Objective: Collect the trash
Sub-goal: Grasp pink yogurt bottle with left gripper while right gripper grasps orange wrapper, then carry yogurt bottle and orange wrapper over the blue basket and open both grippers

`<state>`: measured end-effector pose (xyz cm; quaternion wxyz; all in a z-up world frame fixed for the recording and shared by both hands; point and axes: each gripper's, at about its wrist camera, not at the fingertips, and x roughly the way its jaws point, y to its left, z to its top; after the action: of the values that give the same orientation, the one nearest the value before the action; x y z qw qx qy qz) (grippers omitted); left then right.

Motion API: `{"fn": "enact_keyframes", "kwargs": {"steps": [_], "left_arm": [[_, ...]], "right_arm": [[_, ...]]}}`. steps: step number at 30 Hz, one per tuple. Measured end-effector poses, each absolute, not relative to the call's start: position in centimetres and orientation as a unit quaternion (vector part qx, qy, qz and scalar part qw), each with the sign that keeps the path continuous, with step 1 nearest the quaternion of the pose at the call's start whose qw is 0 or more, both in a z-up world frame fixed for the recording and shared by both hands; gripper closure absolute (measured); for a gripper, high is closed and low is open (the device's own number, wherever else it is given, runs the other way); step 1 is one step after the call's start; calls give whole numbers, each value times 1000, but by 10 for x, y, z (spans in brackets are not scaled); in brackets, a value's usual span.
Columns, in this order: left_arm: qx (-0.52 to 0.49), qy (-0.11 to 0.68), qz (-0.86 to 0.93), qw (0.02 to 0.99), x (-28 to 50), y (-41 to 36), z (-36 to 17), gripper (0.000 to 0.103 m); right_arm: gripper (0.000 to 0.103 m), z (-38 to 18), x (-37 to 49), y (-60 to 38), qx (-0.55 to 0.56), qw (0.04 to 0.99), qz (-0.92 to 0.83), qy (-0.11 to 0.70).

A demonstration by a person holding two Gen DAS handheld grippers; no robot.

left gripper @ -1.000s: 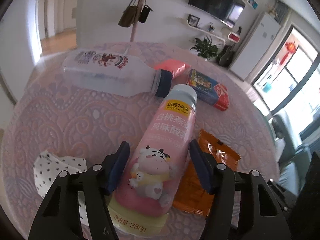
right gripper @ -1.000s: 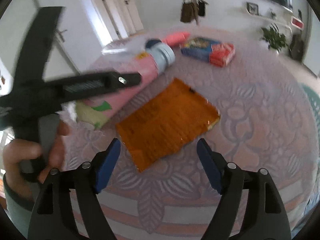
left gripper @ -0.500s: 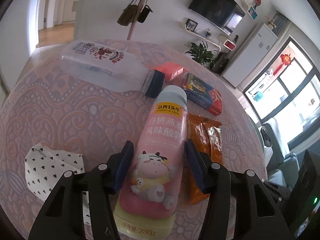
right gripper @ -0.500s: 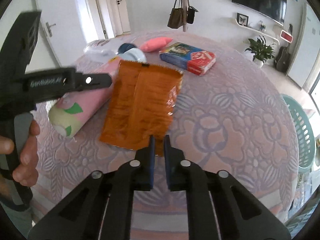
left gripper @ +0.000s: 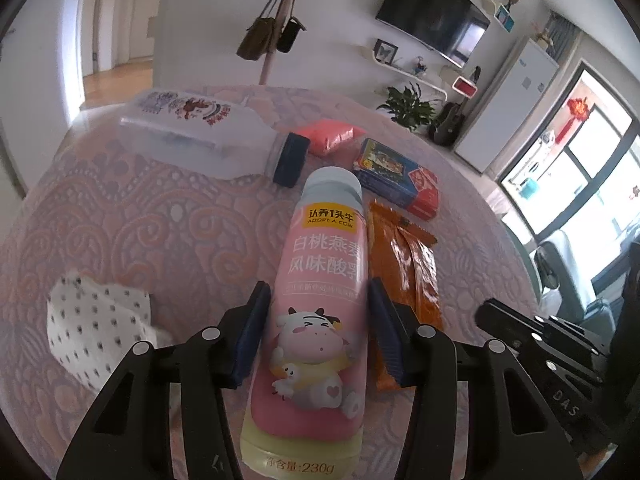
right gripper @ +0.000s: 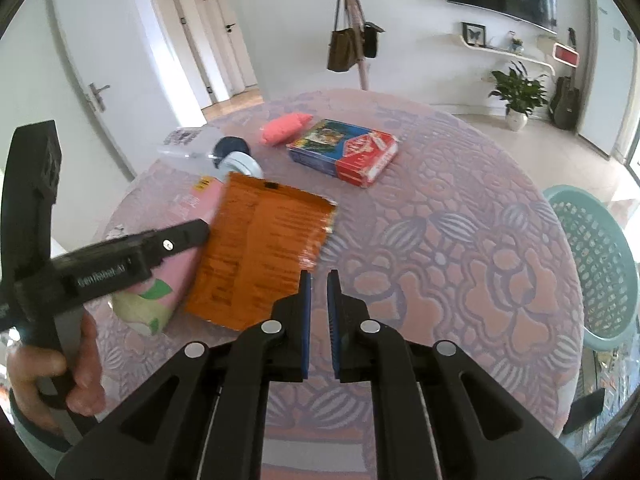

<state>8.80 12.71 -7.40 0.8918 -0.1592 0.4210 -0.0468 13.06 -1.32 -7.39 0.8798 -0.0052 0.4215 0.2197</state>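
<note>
My left gripper [left gripper: 318, 320] is shut on a pink yogurt bottle [left gripper: 316, 320] with a cow picture, its cap pointing away; the bottle also shows in the right wrist view [right gripper: 168, 248]. My right gripper [right gripper: 319, 296] is shut on the corner of an orange snack wrapper [right gripper: 260, 248] and holds it tilted above the table. The wrapper also shows in the left wrist view [left gripper: 408, 276], right of the bottle. A green mesh basket [right gripper: 592, 264] stands beside the table at the right.
On the pink patterned tablecloth [left gripper: 140, 232] lie a clear plastic bottle [left gripper: 200, 136] with a dark cap, a blue and red box [left gripper: 396, 176], a pink packet [left gripper: 332, 136] and a spotted paper napkin [left gripper: 96, 320]. A coat stand [right gripper: 356, 40] is behind the table.
My left gripper has closed on the pink bottle. My right gripper closed on the orange wrapper and lifted it off the table, then swung it a little to the left.
</note>
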Motion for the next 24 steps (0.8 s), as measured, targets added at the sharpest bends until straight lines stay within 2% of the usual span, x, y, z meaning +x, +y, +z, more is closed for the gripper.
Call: {"fn": "enact_keyframes", "kwargs": {"steps": [6,7,8,9,10,15,17,24], "left_arm": [[-200,385,-44,900,62,141,-65,55],[-207,377,-44,902,58,144,-62,55],[-217,366,-42,904,53,149,-59,55],[-223,361,-40,905,50,153,-56,55],[-231,355,-39,905,46,157,-54,55],[-245,326,-34,912,35,172,-40,55],[-250,318,-31,914,32,175,-37,55],[-260,307,-31,915,26,184,-34,55]], "right_arm": [[95,-73,136,-6,6,873,233,429],[88,-74,139,-4,10,870,236,433],[69,-76,142,0,13,864,242,441],[55,-77,144,4,14,862,242,444],[31,-79,146,8,15,862,240,447],[24,-96,160,33,39,840,245,483],[19,-94,160,41,26,854,218,471],[20,-101,151,79,-84,877,159,446]]}}
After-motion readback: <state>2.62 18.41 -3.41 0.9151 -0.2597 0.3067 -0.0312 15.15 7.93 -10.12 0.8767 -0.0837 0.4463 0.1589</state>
